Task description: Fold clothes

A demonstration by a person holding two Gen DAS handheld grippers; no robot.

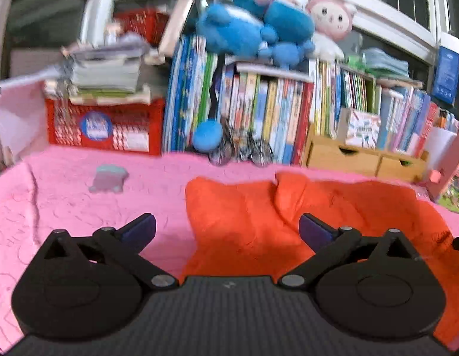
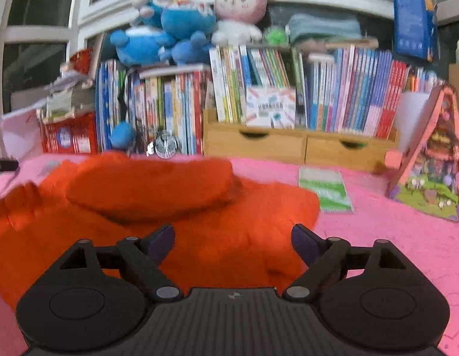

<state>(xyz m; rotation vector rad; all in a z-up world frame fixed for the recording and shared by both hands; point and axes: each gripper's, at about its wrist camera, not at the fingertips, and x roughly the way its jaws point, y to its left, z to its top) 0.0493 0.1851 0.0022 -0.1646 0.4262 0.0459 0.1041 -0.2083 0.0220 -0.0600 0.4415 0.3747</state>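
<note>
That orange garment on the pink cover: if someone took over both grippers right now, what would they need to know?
Left gripper: open, empty, above the garment's left edge.
Right gripper: open, empty, above the garment's right part.
Orange garment: lies rumpled on the pink cover, with a bulky roll of its own cloth across the far side. A green notebook lies just beyond its right edge.
Done: no neat fold visible.
Left: likely grasp the edges, flatten it and fold.

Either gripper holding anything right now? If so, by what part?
Nothing held. Left gripper and right gripper are both open over the orange garment, with nothing between the fingers.
</note>
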